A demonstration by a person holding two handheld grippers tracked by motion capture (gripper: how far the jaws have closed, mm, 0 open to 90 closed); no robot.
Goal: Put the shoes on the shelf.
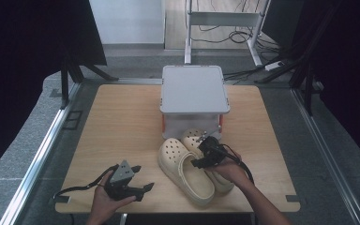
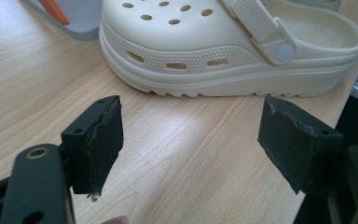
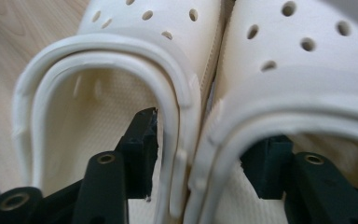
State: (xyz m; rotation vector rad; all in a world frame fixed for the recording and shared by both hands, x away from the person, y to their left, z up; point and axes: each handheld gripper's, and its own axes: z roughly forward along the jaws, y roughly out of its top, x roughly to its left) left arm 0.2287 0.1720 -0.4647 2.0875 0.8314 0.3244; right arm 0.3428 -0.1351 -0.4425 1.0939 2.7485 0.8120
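Right now the person's right gripper (image 1: 205, 152) is down among a pair of cream clogs near the middle of the wooden desk (image 1: 122, 122). Looking along that gripper, one black jaw sits inside the left clog (image 3: 112, 93) and the other inside the right clog (image 3: 298, 79), so the two inner walls, pressed side by side, stand between the jaws. The jaws are parted about halfway; the left pad (image 3: 142, 140) is just beside the rim of its clog, but I cannot tell whether either pad actually presses on the foam.

From above, the left clog (image 1: 183, 171) lies with its perforated toe pointing away from the person and its heel toward the near edge of the desk. The right clog (image 1: 194, 138) lies touching it, largely hidden under the hand and gripper. Both toes sit just in front of a grey lidded box (image 1: 194, 93) that stands at the far middle of the desk, with orange latches at its lower corners.

The left gripper (image 1: 136, 180) rests low near the front left of the desk, well apart from the shoes, held in the person's left hand (image 1: 104, 199). Its jaws stand wide open with nothing between them, only bare wood. Its camera looks across at the side of the left clog (image 2: 223, 51), where the heel strap is folded forward over the top.
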